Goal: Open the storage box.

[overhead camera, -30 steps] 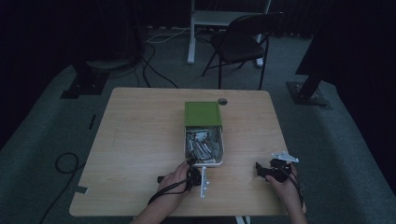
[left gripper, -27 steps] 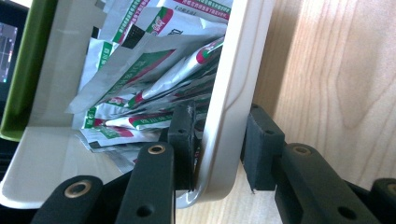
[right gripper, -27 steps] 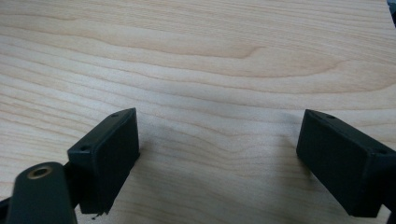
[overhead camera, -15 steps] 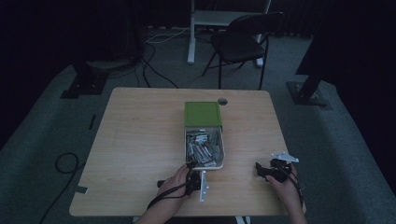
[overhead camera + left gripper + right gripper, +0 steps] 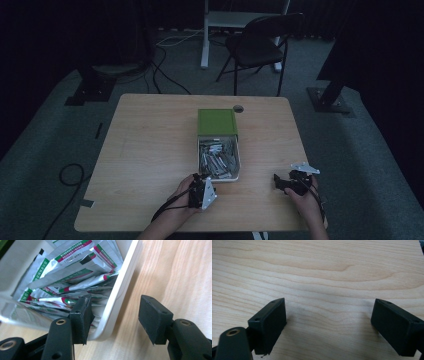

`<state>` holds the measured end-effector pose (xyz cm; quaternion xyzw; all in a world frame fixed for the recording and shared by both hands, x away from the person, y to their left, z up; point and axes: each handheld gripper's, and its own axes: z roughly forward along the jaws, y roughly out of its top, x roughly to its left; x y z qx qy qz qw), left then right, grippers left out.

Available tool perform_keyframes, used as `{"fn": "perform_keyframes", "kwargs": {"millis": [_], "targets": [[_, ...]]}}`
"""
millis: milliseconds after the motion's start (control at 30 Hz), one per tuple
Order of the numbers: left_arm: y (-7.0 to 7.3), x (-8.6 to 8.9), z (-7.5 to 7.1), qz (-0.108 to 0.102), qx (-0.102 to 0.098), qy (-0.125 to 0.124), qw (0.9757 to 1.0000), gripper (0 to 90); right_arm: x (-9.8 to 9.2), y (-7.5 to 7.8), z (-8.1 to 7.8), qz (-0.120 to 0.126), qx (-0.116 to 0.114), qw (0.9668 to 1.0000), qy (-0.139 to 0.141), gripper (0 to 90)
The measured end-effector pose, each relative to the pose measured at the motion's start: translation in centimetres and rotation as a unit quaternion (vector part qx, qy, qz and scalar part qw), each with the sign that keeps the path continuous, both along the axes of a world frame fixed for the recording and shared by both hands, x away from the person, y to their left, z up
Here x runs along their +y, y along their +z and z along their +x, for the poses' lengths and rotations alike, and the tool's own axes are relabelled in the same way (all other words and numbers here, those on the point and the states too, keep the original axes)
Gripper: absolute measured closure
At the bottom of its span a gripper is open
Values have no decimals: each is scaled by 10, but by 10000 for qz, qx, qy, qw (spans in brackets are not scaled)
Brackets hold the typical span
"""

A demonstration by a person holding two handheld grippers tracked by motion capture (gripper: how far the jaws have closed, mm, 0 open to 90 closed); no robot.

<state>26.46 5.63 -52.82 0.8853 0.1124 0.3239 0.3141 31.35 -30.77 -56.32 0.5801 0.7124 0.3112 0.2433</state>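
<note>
Sachets [image 5: 75, 277] fill the white tray [image 5: 120, 290] mid-table, below a green box [image 5: 216, 122]. We judge them light, slick, floppy; pinch one flat edge. Left gripper [image 5: 115, 315] straddles the tray rim, open; right gripper [image 5: 329, 325] open, empty.

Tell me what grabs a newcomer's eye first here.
A green box at the table's centre, with a white tray of silver sachets pulled out toward the person. The left gripper is open, straddling the tray's near corner; the right gripper is open over bare wood.
</note>
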Motion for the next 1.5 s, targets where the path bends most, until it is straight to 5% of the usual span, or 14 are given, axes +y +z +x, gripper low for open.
{"fn": "perform_keyframes", "kwargs": {"millis": [367,667,933,1133,1267,1400,1500], "targets": [[19,28,-2,-698,325,113,9970,443,0,0,0,4,3,10000,-3,125],[19,52,-5,-771,429,351,9955,442,0,0,0,1,0,10000,0,125],[11,77,-1,-1060,564,720,9902,367,0,0,0,1,0,10000,-1,125],[4,99,6,-1314,684,1160,9821,281,0,0,0,0,0,10000,1,125],[-1,113,11,-1431,926,1487,9741,253,0,0,0,5,1,10000,-2,125],[-5,126,16,-1655,1029,1835,9635,253,0,0,0,3,1,10000,-1,125],[-6,137,19,-1761,1307,2205,9504,253,0,0,0,2,0,10000,-1,125]]}}
